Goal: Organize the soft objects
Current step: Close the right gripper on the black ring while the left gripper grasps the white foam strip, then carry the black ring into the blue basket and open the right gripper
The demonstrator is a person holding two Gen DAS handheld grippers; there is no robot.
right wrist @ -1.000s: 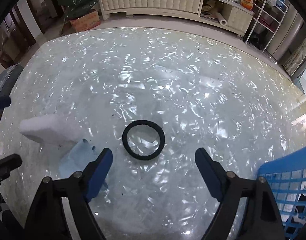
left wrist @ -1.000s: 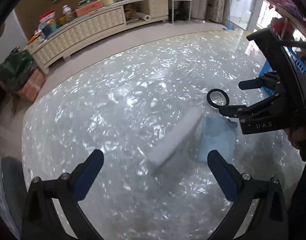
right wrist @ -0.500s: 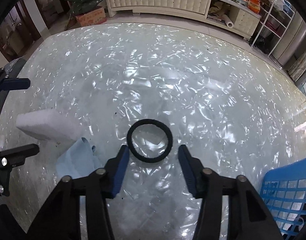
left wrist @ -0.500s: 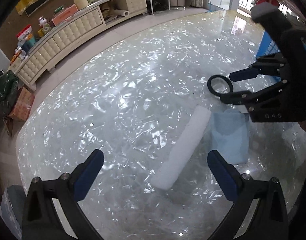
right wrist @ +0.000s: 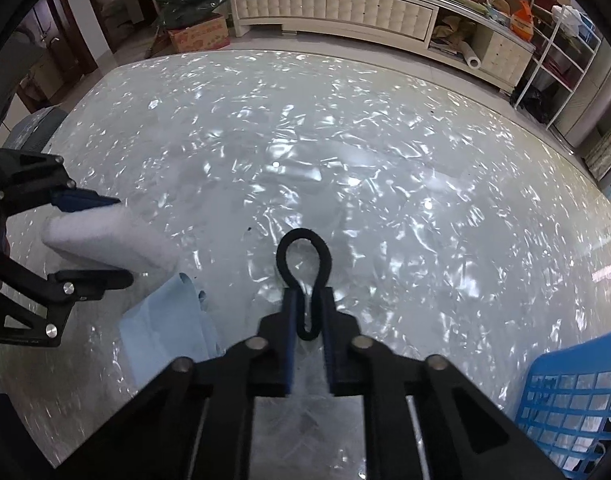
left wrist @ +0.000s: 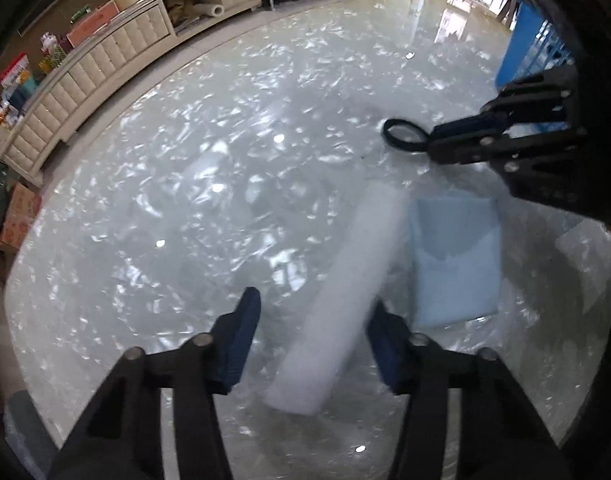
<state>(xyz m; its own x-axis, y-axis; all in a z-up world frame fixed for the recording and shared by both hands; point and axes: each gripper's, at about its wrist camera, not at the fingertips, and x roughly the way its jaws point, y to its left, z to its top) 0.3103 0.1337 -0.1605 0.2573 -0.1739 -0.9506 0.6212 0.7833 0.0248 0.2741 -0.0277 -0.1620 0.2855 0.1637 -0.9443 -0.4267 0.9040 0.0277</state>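
Note:
A long white foam block (left wrist: 345, 292) lies on the shiny marbled table and passes between the fingers of my left gripper (left wrist: 311, 336), which is half closed around its near end; the left pad stands off the foam. The block also shows in the right wrist view (right wrist: 109, 242). A light blue cloth (left wrist: 455, 256) lies flat just right of the foam. My right gripper (right wrist: 308, 312) is shut on a black hair band (right wrist: 303, 258), squeezing it into a loop on the table. The band also shows in the left wrist view (left wrist: 405, 136).
A blue plastic basket (right wrist: 573, 396) stands at the table's right edge, also seen far right in the left wrist view (left wrist: 533, 40). A white cabinet (right wrist: 345, 8) with clutter lines the far wall. Cardboard boxes (right wrist: 197, 34) sit on the floor.
My right gripper closed on the black hair band and pinched it into a loop. My left gripper moved forward over the foam block's near end and narrowed its fingers around it.

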